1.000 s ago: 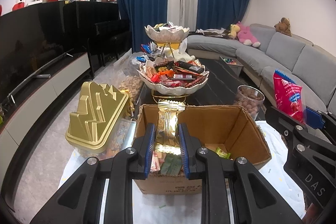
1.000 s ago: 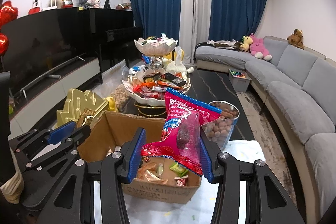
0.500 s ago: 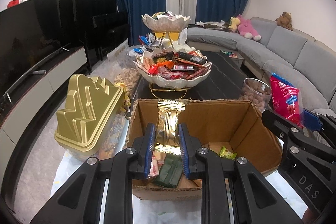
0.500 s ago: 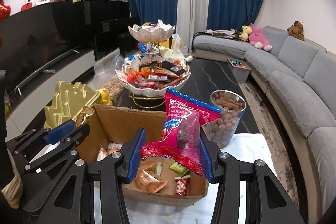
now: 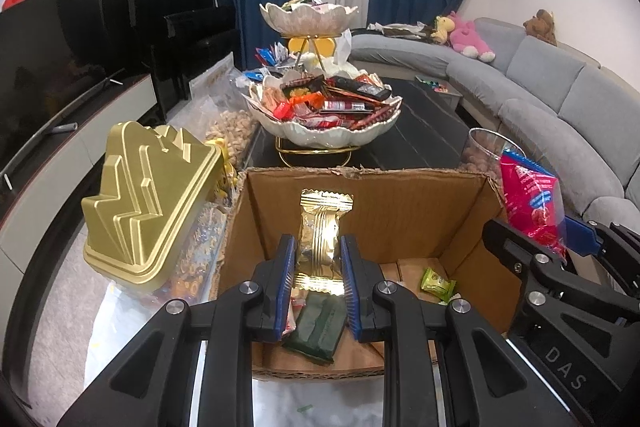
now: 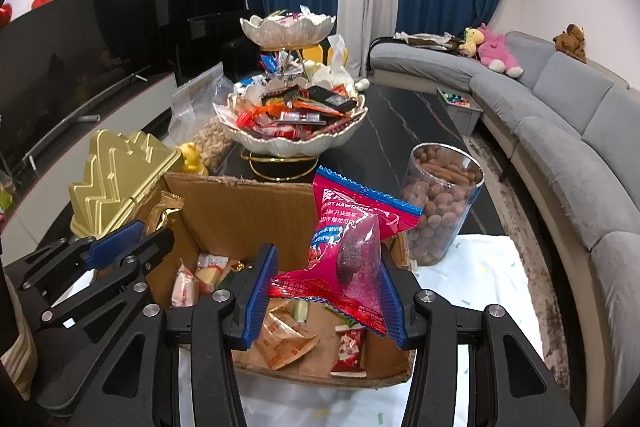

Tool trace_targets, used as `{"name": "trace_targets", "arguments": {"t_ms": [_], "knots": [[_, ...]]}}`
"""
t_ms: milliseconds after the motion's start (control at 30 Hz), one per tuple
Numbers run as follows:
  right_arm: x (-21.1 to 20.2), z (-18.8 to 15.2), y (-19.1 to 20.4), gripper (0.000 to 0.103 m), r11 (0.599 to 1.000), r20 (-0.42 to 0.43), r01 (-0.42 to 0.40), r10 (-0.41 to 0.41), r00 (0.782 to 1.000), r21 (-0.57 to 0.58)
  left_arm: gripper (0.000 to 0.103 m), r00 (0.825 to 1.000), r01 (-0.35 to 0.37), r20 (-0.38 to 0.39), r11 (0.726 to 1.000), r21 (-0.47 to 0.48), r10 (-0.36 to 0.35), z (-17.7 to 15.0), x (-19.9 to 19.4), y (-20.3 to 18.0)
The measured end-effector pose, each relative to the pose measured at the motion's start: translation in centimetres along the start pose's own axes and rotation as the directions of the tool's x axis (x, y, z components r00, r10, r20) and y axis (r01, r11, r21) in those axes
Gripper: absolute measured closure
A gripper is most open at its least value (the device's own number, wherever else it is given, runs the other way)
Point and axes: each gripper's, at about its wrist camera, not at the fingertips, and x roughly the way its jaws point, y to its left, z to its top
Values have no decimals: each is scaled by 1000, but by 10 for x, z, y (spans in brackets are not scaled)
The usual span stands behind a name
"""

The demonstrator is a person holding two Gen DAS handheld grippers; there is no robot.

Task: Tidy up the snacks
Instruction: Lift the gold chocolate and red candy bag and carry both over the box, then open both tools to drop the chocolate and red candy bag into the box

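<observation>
Your left gripper [image 5: 316, 281] is clamped on one gold-wrapped snack [image 5: 322, 227], held upright just above the open cardboard box [image 5: 400, 211]. Your right gripper [image 6: 326, 301] is clamped on one pink hawthorn packet [image 6: 352, 227], tilted, also over the box — the two grippers sit side by side at its near edge. Inside the box lie several small packets: one dark green bar [image 5: 318, 323], one light green sweet [image 5: 438, 281] and a few red-and-white wrappers [image 6: 350, 347]; an exact count isn't possible. Just left of the box stands one gold stepped lid [image 5: 148, 195] on a clear container. Just right of the box is one clear jar of brown nuts [image 6: 440, 203]. Beyond the box, one two-tier shell-shaped stand [image 5: 324, 115] holds mixed snacks — two bowls, lower and upper. Left of the stand lies one bag of peanuts [image 6: 212, 143].
</observation>
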Motion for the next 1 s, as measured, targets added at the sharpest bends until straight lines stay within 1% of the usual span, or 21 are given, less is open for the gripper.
{"name": "trace_targets", "arguments": {"t_ms": [233,333,367,400,433,467,500,533,567,633,733,1000], "knots": [[5,-3,-1,53,1000,-32,-10,10,999,3,79,1000,12,-17,1000,8,-12,0,3,-1],[2,-2,-1,51,1000,-25,-12,12,1000,1,78,1000,6,-13,1000,8,-6,0,0,0],[0,-2,-1,49,1000,-21,-11,11,1000,0,77,1000,5,-11,1000,9,-5,0,-1,0],[-2,-1,-1,46,1000,-13,-7,7,1000,0,72,1000,2,-10,1000,10,-2,0,-2,1],[-3,-1,-1,39,1000,-8,-6,6,1000,0,66,1000,-2,-7,1000,9,2,0,-3,1],[-6,0,-1,35,1000,1,-1,1,1000,1,64,1000,-9,-1,1000,6,9,1,-5,2],[-7,1,-1,34,1000,7,8,-8,1000,2,60,1000,-14,4,1000,4,14,1,-7,3],[-9,2,-1,30,1000,14,16,-16,1000,4,54,1000,-22,8,1000,-3,22,2,-8,5],[-11,2,-2,27,1000,18,20,-21,1000,8,51,1000,-27,11,1000,-9,27,3,-10,7],[-14,3,-4,22,1000,25,27,-28,999,16,40,999,-35,20,999,-22,36,4,-13,11],[-18,4,-4,19,999,34,40,-40,999,16,31,998,-57,35,998,-25,57,6,-19,14],[-36,5,-5,17,998,50,60,-61,997,19,17,994,-84,64,996,-34,86,7,-36,18]]}}
